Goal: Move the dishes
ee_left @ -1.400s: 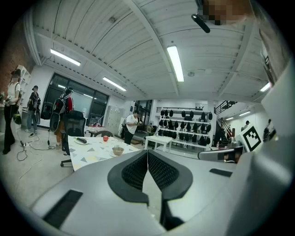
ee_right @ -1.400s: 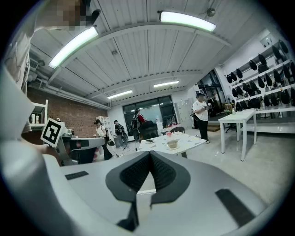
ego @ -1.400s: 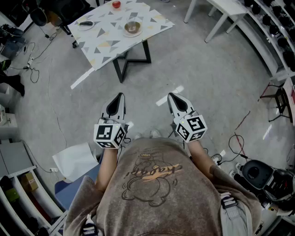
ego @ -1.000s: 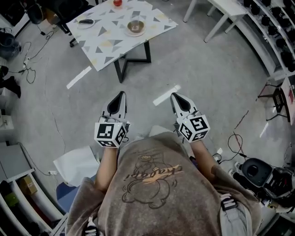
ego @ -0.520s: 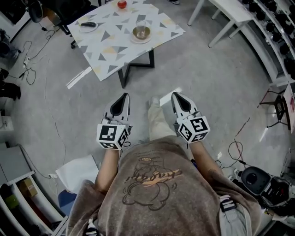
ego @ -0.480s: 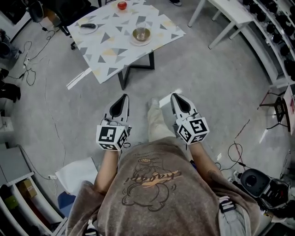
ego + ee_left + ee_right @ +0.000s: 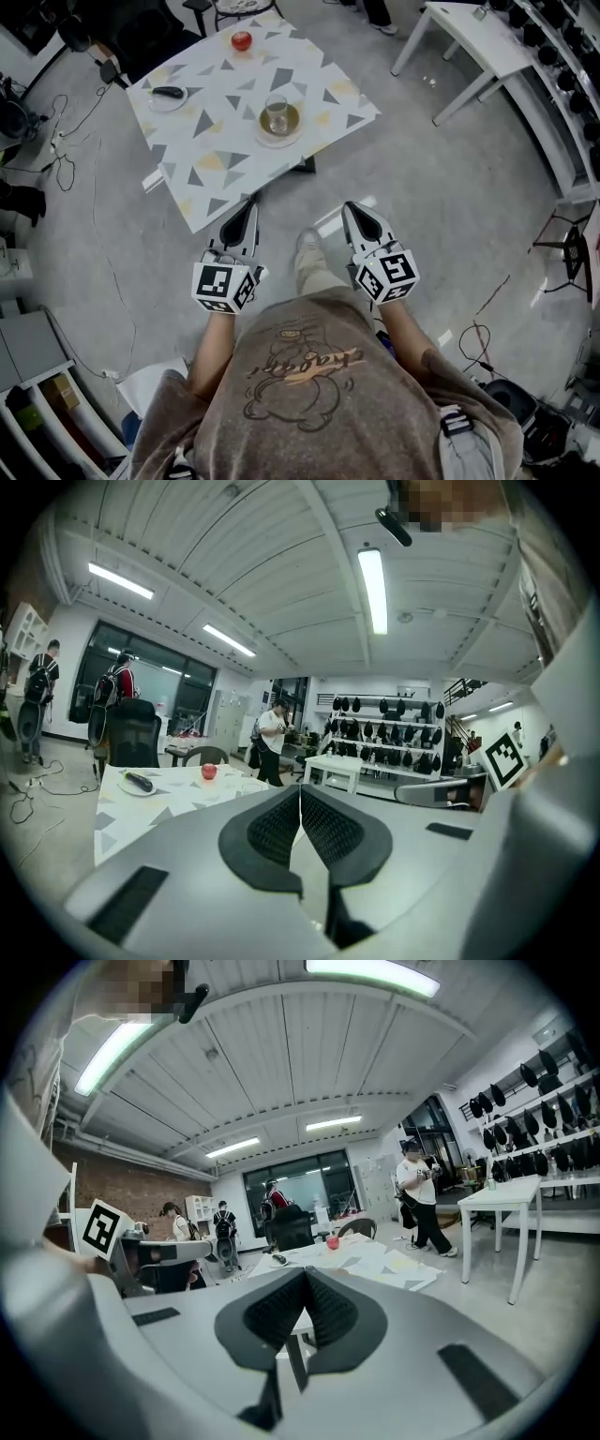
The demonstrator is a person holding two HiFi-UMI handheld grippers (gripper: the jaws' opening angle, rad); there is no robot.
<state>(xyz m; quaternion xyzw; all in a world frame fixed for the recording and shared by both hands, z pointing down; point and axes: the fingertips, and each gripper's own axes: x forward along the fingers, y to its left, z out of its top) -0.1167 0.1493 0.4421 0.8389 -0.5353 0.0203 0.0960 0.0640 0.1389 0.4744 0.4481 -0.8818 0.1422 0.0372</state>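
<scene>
A table (image 7: 225, 159) with a triangle-patterned top stands just ahead. On it sit a glass on a brown saucer (image 7: 277, 117), a red apple (image 7: 242, 40) and a small plate with a dark object (image 7: 169, 94). My left gripper (image 7: 246, 208) is shut and empty, its tip near the table's front edge. Beside it my right gripper (image 7: 354, 211) is shut and empty over the floor. In the left gripper view the shut jaws of the left gripper (image 7: 300, 803) point at the table (image 7: 131, 808), apple (image 7: 208, 772) and plate (image 7: 139, 783). The right gripper (image 7: 305, 1279) faces the apple (image 7: 332, 1241).
A white table (image 7: 478, 37) stands at the far right, with racks of dark items (image 7: 572, 56) along the wall. Cables (image 7: 66, 159) lie on the floor at left. Several people (image 7: 272, 742) stand in the background. An office chair (image 7: 131, 738) is behind the patterned table.
The person has walked toward the patterned table, which now lies much closer. Both shut grippers have travelled forward with the body, side by side.
</scene>
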